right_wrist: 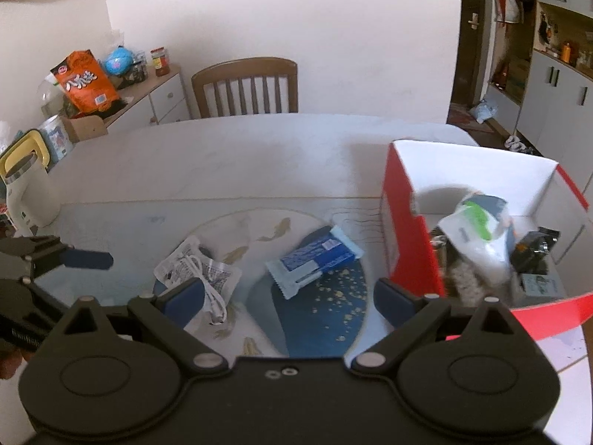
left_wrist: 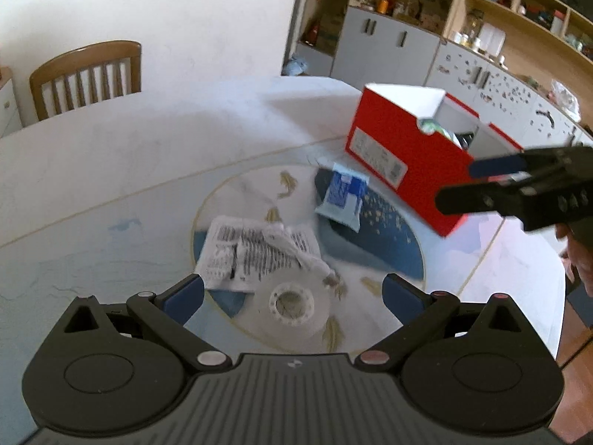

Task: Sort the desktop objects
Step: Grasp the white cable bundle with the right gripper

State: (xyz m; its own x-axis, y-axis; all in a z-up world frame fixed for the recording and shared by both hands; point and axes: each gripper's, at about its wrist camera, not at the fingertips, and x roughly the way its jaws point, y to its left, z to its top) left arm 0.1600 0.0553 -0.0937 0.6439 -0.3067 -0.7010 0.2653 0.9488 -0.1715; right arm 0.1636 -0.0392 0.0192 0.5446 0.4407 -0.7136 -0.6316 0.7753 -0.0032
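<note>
A red box (left_wrist: 400, 155) with a white inside stands on the table's right; in the right wrist view (right_wrist: 411, 244) it holds several packets. A blue and white packet (left_wrist: 344, 194) (right_wrist: 315, 259) lies left of the box. A clear bag with a white cable (left_wrist: 259, 250) (right_wrist: 202, 274) lies further left. A white tape roll (left_wrist: 292, 306) sits between my left fingers. My left gripper (left_wrist: 292, 293) is open above the roll. My right gripper (right_wrist: 289, 296) is open and empty above the table, and shows beside the box in the left wrist view (left_wrist: 459, 185).
The white table (left_wrist: 111, 170) has a round blue fish pattern (right_wrist: 326, 315). A wooden chair (right_wrist: 246, 87) stands behind it. A white kettle (right_wrist: 26, 193) stands at the table's left edge. Cabinets and shelves (left_wrist: 463, 37) line the right side.
</note>
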